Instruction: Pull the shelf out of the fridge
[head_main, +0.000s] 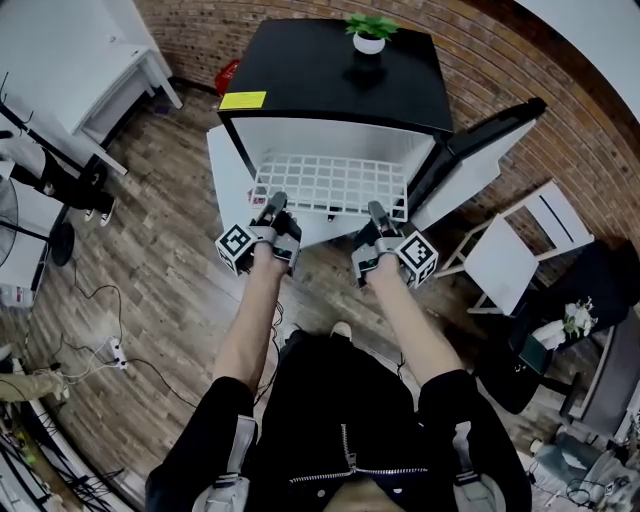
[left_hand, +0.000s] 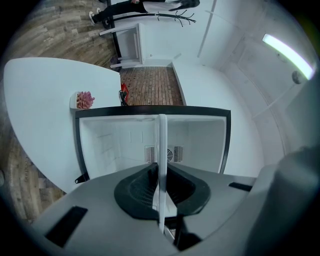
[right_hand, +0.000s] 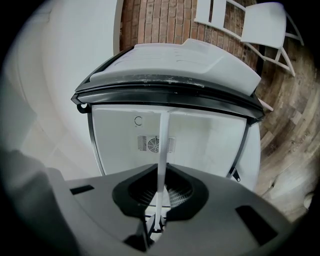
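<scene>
Shelf (head_main: 330, 185) front edge gripped (door (head_main: 475, 160) wide).

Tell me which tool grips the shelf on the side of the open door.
The right tool: it is shut on the shelf's front edge next to the open door. The left tool grips that edge at the other end.

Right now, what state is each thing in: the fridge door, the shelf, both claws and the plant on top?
Fridge door: swung wide open to the right.
Shelf: level, its front edge sticking out of the fridge.
Left claw: shut on the shelf's front edge.
Right claw: shut on the shelf's front edge.
Potted plant: upright on top of the fridge.
</scene>
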